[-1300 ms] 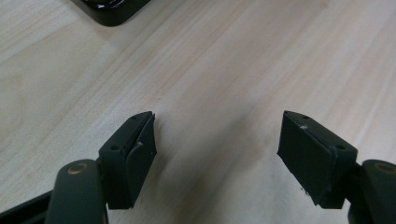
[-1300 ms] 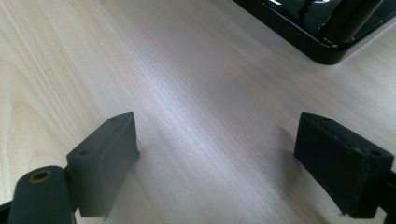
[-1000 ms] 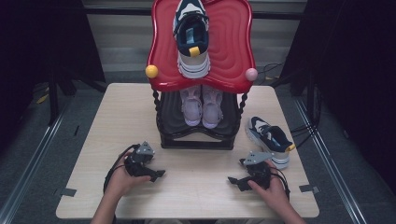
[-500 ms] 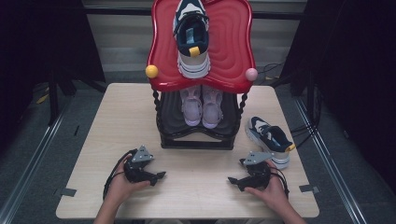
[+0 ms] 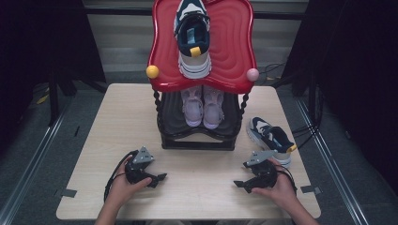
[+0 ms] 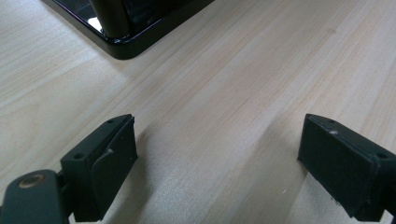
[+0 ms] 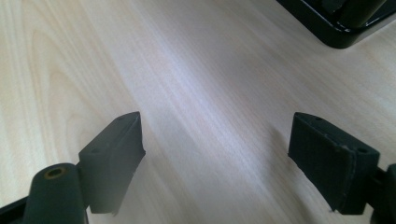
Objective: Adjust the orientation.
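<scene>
Navy sneaker (image 5: pixel 270 137) sits just beyond the right gripper (image 5: pixel 240 183), outside its empty, slightly narrowing jaws; left gripper (image 5: pixel 159 177) spread wide, empty.

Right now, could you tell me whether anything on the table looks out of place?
Yes: one navy and white sneaker sits alone on the table, right of the shoe rack, while its apparent mate rests on the red top shelf. The pink pair sits neatly together on the lower shelf.
</scene>
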`<state>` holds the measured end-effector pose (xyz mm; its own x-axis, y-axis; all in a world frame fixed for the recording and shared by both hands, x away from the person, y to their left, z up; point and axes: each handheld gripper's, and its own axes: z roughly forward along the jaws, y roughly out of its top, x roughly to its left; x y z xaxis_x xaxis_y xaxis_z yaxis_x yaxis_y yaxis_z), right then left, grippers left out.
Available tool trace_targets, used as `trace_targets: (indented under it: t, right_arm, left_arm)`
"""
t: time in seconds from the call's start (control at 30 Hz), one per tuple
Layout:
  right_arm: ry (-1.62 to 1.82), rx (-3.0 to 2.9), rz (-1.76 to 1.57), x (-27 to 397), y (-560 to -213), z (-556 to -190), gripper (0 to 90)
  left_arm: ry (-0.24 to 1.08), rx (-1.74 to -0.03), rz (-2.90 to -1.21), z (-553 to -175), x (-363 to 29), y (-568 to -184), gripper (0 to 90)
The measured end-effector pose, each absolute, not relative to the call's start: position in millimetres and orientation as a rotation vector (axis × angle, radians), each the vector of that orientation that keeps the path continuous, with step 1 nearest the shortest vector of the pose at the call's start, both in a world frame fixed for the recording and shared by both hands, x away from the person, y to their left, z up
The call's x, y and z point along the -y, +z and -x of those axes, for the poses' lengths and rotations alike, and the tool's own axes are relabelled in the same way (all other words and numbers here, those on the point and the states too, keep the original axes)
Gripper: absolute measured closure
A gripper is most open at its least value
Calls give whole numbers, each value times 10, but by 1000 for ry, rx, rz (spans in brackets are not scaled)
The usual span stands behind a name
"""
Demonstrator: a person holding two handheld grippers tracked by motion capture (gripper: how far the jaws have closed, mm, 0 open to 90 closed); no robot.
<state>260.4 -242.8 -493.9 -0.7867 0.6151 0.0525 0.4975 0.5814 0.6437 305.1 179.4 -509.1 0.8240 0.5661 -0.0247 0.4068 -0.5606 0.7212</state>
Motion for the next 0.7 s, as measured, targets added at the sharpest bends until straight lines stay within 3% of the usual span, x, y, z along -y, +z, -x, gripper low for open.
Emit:
trace_targets:
  t: [0.7]
  right_arm:
    - [726,-2859,-707,2582,-4317,-2768,203]
  left_arm:
    - [268,-711,-2243,-3050,-1794,-5090,106]
